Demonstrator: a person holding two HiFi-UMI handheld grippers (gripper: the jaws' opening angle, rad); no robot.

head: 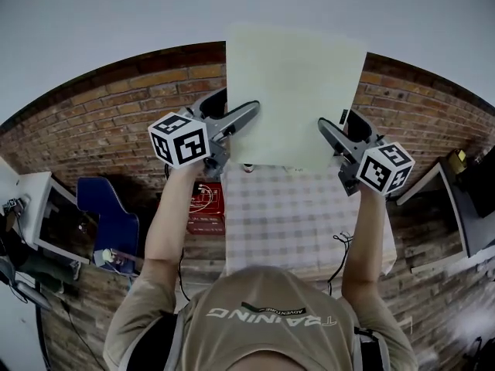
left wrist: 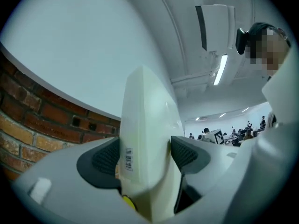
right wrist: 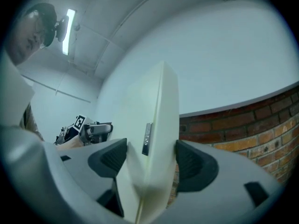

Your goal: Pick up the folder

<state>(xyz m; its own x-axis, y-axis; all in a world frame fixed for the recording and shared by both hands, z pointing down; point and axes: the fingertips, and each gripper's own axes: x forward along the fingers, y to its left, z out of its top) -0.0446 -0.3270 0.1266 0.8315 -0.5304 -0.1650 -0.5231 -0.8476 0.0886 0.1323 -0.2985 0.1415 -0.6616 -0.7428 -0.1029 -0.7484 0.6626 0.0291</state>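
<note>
The left tongs (head: 249,114) pinch the left edge of the pale folder (head: 298,91), with both pads pressed against its faces. A barcode sticker (left wrist: 128,158) sits just beside one pad. The folder is held in the air between the two tongs, clear of the checked worktop (head: 294,215). The right tongs (head: 326,130) pinch its right edge, pads tight on both sides.

We look down on the surface (head: 309,222), spread with a pale checked cloth (head: 286,207). A small object (head: 247,167) sits at its far edge; we cannot tell what it is.
</note>
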